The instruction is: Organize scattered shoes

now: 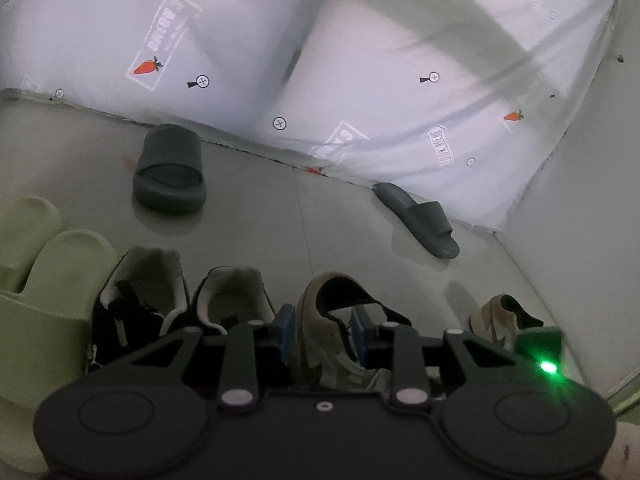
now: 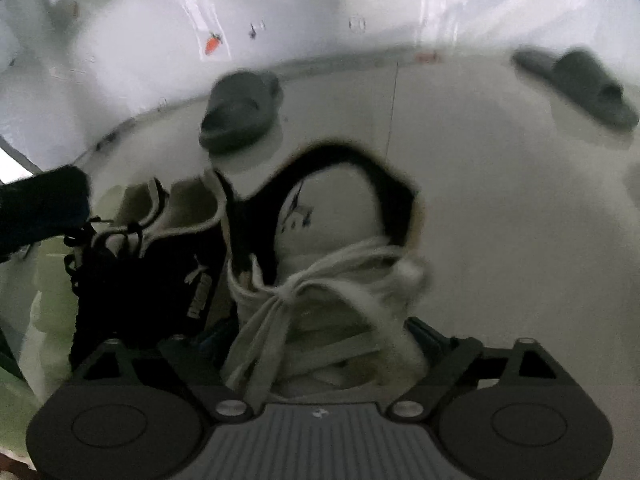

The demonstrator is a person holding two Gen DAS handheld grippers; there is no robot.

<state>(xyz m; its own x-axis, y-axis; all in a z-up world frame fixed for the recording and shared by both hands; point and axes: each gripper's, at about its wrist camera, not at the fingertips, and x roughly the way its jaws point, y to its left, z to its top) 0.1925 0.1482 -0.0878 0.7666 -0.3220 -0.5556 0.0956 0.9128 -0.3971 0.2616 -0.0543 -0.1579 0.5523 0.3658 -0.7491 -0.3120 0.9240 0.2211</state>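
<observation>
Two blue-padded fingers of the left gripper (image 1: 320, 330) pinch the side wall of a tan suede sneaker (image 1: 340, 316), set down next to two black sneakers (image 1: 180, 300) and pale green foam slides (image 1: 44, 264) in a row, while two dark grey rubber slides (image 1: 170, 168) lie apart by the floor's far edge. From the right wrist, the right gripper (image 2: 320, 344) squeezes a second tan sneaker with white laces (image 2: 332, 248) and holds it beside the black pair, likely to join that row.

Right hand-held gripper (image 2: 320, 344) clamped on a tan, white-laced sneaker (image 2: 332, 248)
Black sneaker (image 2: 160, 280) touches its left side; two dark grey slides (image 2: 240, 112) lie beyond.
</observation>
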